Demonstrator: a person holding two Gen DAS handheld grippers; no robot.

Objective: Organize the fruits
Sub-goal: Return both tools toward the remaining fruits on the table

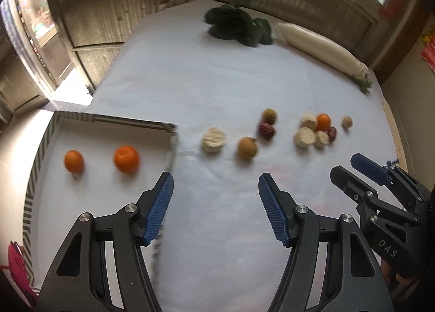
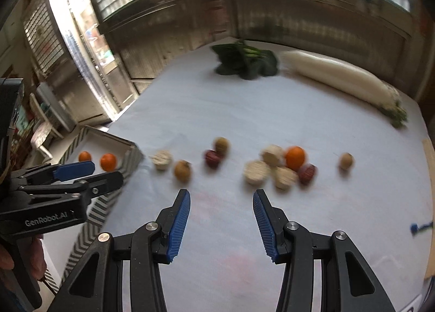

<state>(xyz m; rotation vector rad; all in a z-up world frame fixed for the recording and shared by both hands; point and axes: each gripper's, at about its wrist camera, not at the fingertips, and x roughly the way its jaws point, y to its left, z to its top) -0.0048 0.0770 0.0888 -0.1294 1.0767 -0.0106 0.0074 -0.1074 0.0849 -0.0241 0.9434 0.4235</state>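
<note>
— White cloth (image 1: 217,89) covers the table; what lies on it?

— Greens (image 1: 236,25) and a radish (image 1: 318,45) at the far edge. Nearer, loose fruit: an orange (image 1: 323,121) in a cluster of pale slices (image 1: 305,136), a brown fruit (image 1: 247,147), a red one (image 1: 266,130).

— And the tray (image 1: 114,121)?

— Left of the cloth, with two oranges (image 1: 126,159) inside.

— The left gripper (image 1: 216,208)?

— Jaws apart, nothing between them, above bare cloth by the tray's corner.

— The right gripper (image 2: 221,226)?

— Also parted and empty, short of the fruit, touching nothing.
</note>
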